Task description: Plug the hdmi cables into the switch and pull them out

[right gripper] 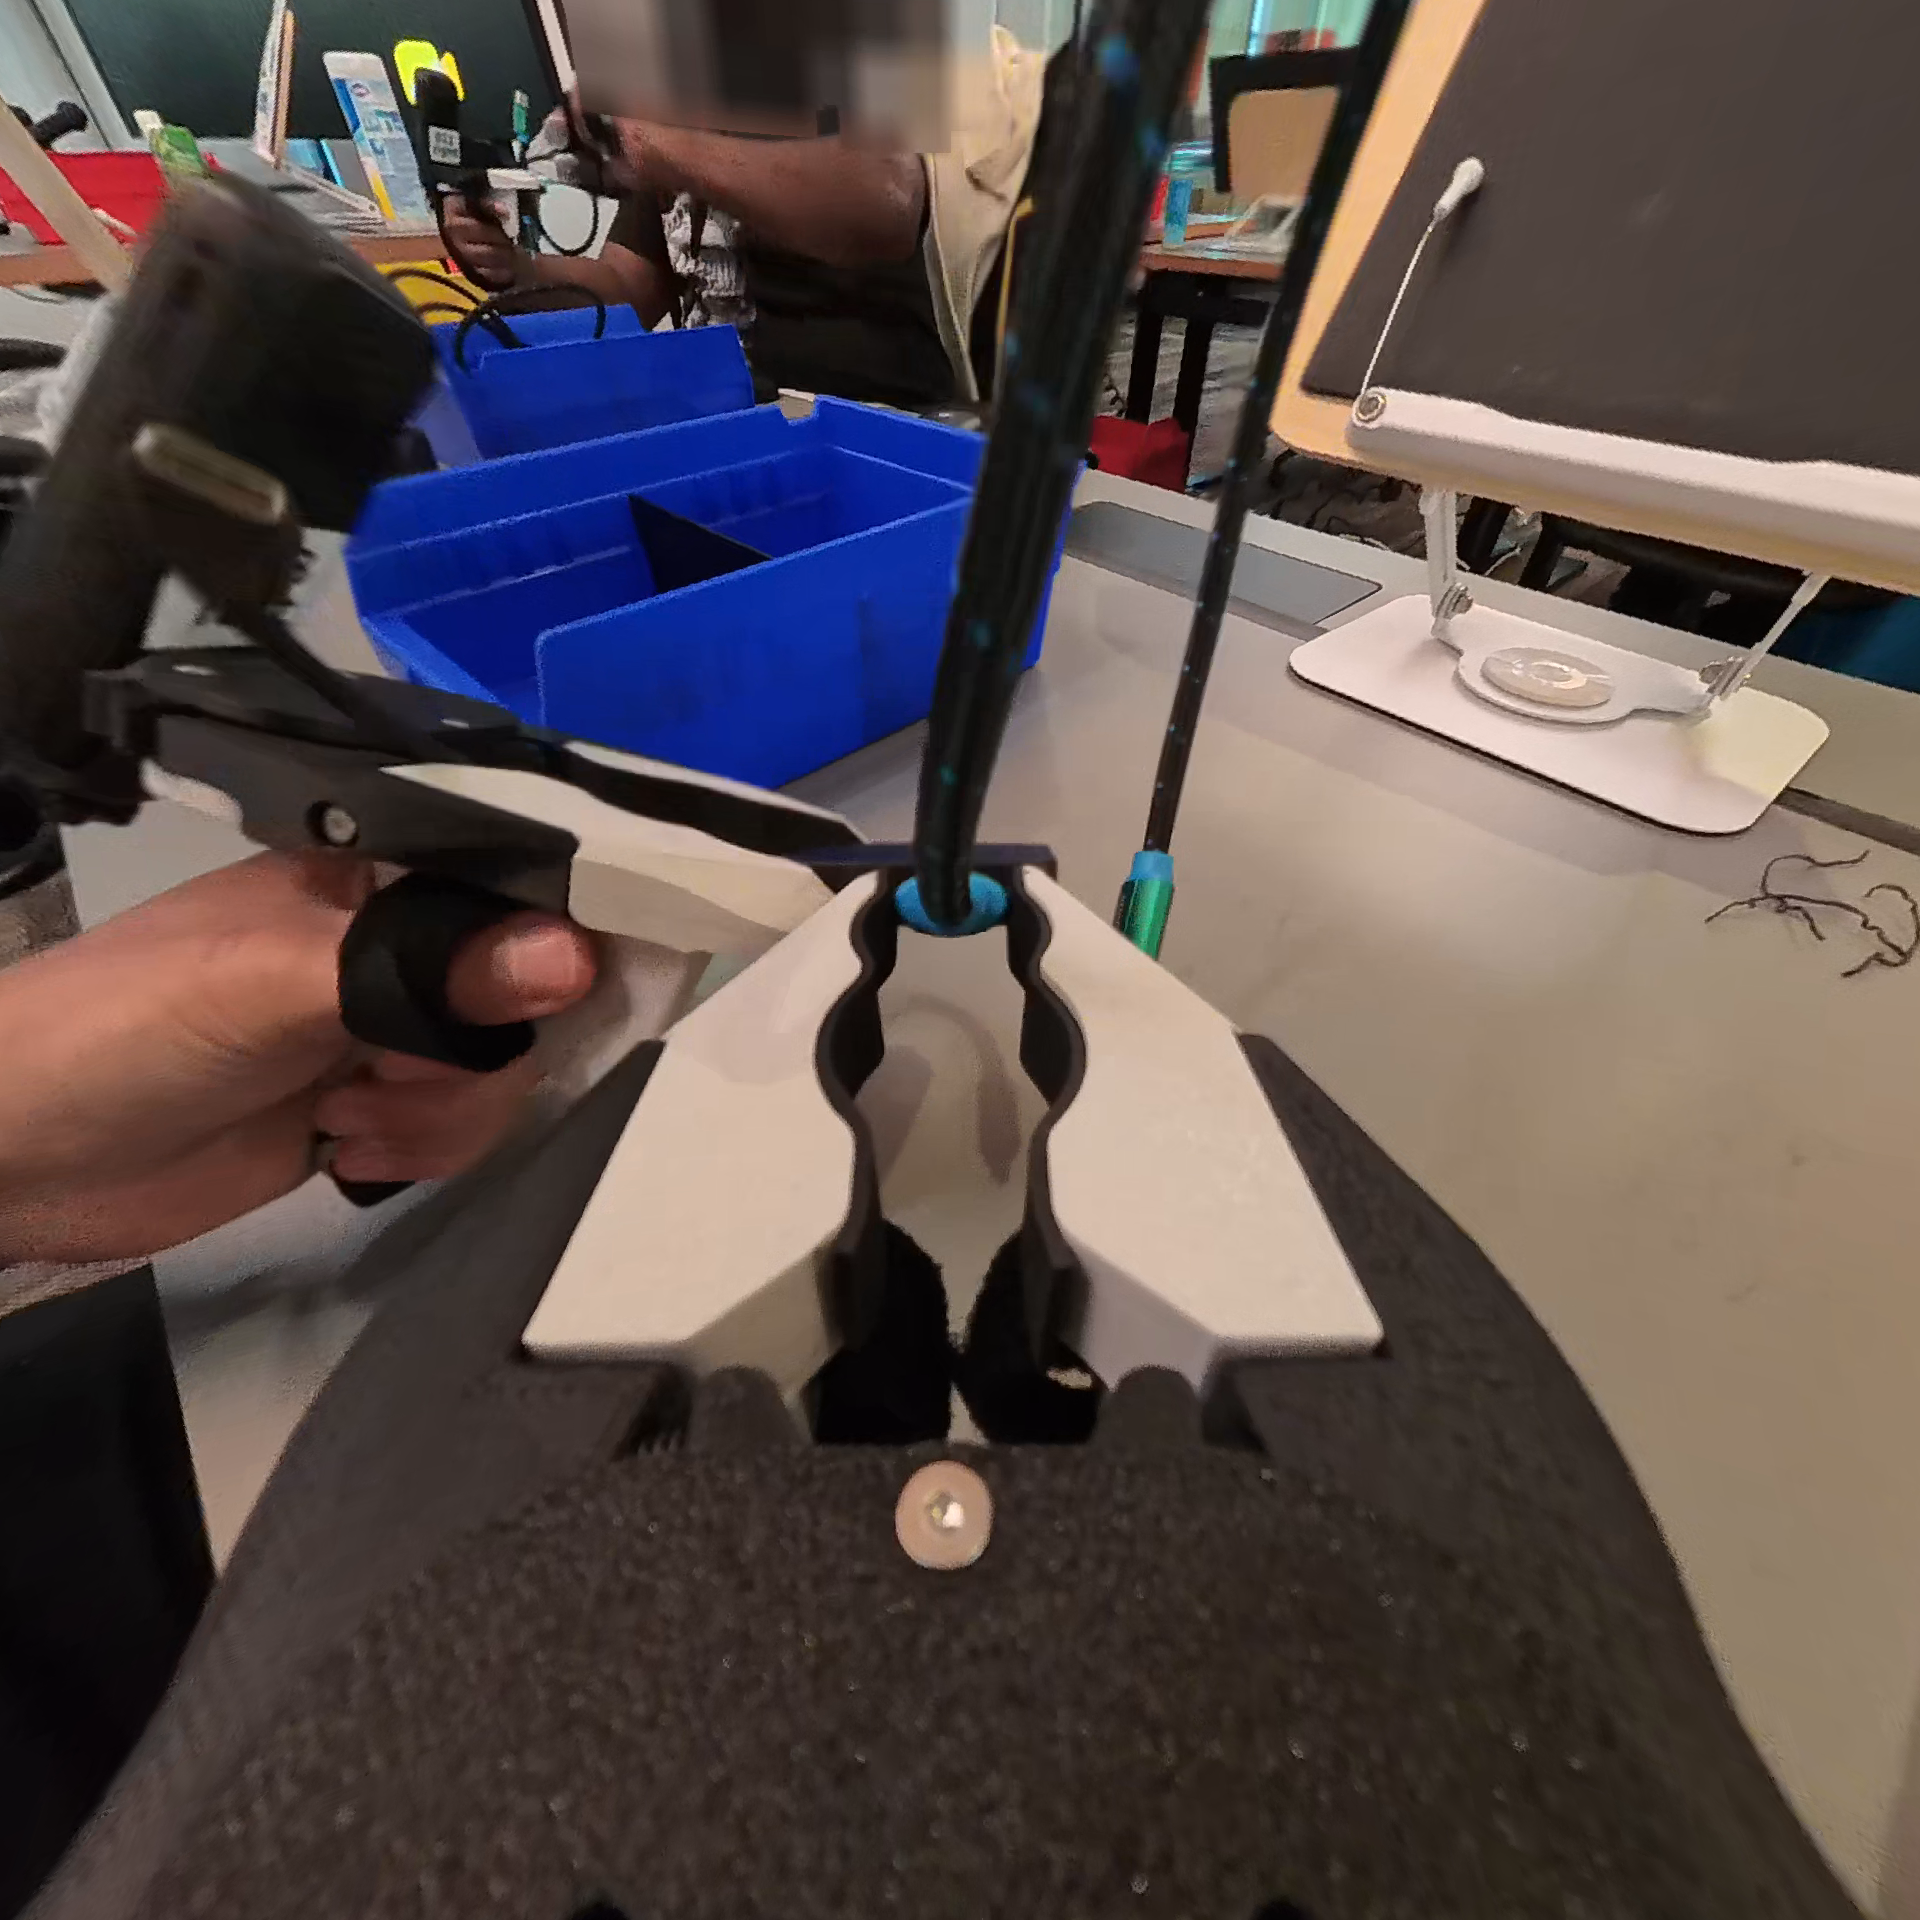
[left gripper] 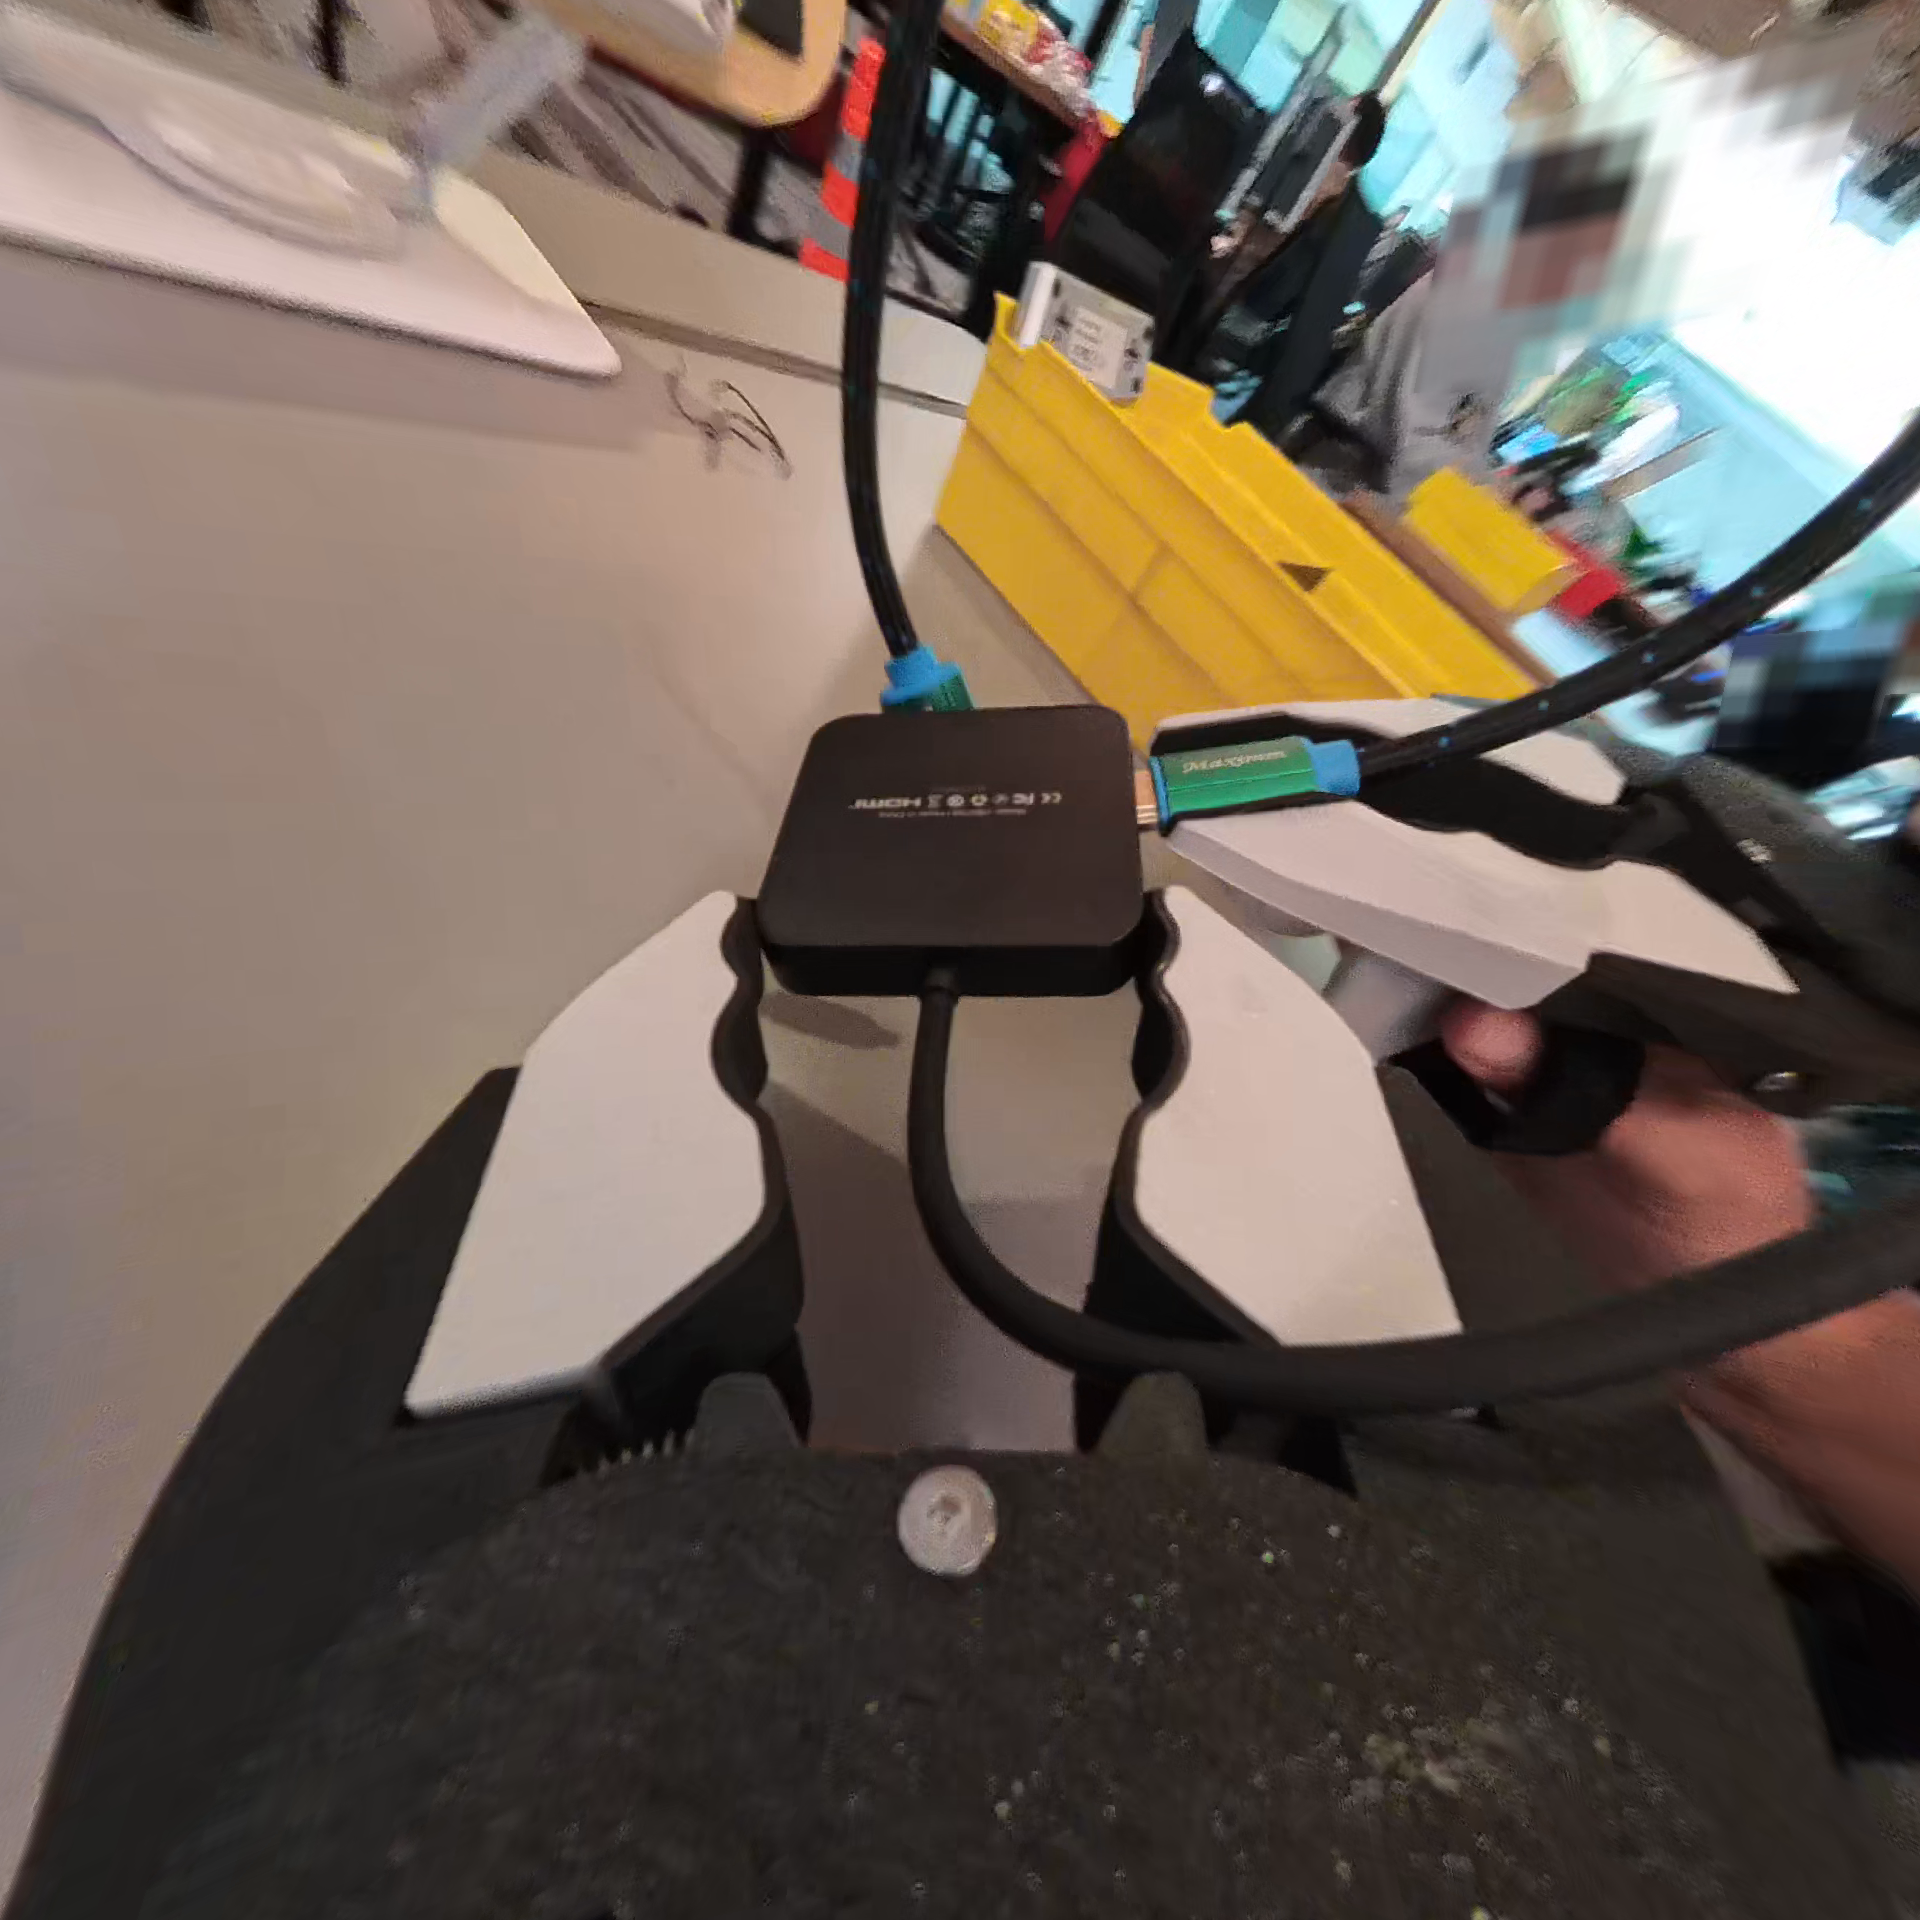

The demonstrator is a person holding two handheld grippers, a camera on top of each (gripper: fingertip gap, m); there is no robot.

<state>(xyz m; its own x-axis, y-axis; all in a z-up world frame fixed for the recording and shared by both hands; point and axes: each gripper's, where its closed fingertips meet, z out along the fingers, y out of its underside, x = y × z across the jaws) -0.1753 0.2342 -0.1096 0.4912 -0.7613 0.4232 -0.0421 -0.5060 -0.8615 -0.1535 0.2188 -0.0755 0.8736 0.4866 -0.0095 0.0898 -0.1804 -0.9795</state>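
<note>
Left gripper (left gripper: 948,935) clamps the black switch (left gripper: 945,847) by its near corners, holding it just above the desk (left gripper: 312,727), one hdmi plug (left gripper: 920,688) already seated in its far edge. To the right, the right gripper (left gripper: 1174,774) pinches the second green plug (left gripper: 1242,784), long axis running left-right. Its metal tip sits just beside the switch's right edge, so the move looks like a straight push leftward.

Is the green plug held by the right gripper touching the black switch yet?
Cannot tell. In the left wrist view the green plug has its metal tip right at the switch's side edge; no clear gap or contact shows.
</note>
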